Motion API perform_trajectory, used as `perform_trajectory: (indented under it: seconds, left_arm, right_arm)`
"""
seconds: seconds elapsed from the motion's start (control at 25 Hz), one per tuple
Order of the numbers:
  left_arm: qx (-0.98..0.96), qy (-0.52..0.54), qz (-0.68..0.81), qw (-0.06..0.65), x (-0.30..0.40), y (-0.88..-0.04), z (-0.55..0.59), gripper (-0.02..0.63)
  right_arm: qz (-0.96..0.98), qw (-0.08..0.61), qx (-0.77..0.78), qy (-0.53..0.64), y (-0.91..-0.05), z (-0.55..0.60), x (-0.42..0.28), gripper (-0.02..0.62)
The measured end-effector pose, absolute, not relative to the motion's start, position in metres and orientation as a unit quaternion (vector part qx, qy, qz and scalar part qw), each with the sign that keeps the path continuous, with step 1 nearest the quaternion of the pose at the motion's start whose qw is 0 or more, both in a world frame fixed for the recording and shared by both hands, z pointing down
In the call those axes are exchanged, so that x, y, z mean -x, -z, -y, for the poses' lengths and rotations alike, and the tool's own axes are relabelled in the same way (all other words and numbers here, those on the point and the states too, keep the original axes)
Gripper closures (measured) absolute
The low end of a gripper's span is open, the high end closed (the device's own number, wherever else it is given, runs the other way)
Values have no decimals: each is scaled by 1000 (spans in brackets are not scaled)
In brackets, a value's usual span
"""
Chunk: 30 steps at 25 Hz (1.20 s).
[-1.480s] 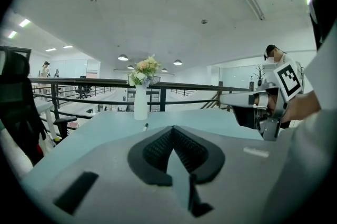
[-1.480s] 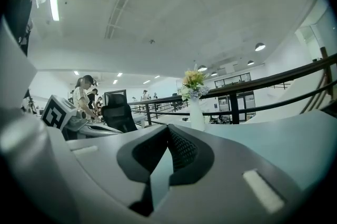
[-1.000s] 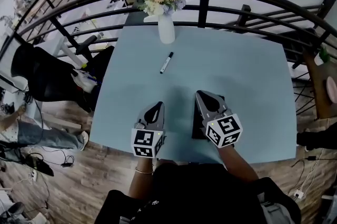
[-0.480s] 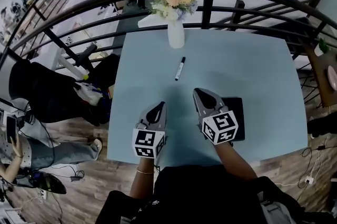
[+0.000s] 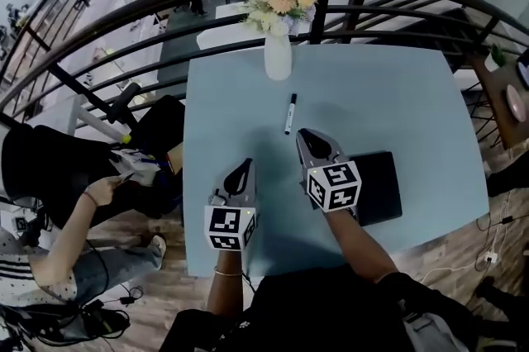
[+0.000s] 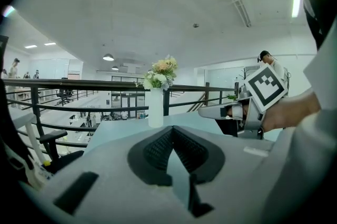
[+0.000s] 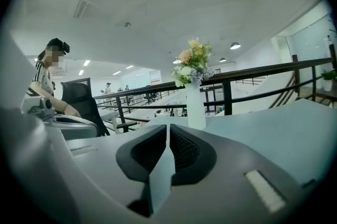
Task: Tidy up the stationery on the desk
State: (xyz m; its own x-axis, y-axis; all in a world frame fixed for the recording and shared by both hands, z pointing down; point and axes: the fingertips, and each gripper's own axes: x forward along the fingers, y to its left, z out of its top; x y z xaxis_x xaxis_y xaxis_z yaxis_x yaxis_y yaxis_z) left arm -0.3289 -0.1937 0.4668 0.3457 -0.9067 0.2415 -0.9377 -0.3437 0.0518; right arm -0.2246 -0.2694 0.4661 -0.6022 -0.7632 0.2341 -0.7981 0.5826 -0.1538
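A black marker pen [image 5: 290, 113] lies on the pale blue table [image 5: 397, 102], just in front of the vase. A flat black case [image 5: 377, 187] rests at the table's near right, partly under my right arm. My left gripper [image 5: 245, 170] hovers over the near left of the table, jaws shut, nothing held. My right gripper [image 5: 311, 140] is also shut and empty, its tip a short way below the pen and beside the black case. In the right gripper view the jaws [image 7: 167, 133] meet tip to tip; the left gripper [image 6: 172, 134] shows the same.
A white vase with flowers [image 5: 278, 53] stands at the table's far edge, seen too as the vase [image 7: 196, 104] and the vase [image 6: 155, 107]. A dark metal railing [image 5: 149, 7] curves behind the table. A seated person [image 5: 74, 210] and a black chair are left of the table.
The head view has swung left, so the table sits further right in the frame. The black case shows more fully beside my right gripper. Both grippers stay shut and keep their places.
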Motion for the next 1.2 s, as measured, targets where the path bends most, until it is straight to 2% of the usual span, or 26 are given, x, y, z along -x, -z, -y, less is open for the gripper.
perform_trajectory:
  seconds: [0.72, 1.2]
  left_arm:
    - [-825, -65, 544, 136, 365, -501, 228, 612]
    - [-841, -49, 515, 161, 355, -514, 237, 612]
  right_arm:
    - [830, 151, -510, -170, -547, 354, 250, 540]
    - [799, 224, -526, -186, -598, 394, 257, 499]
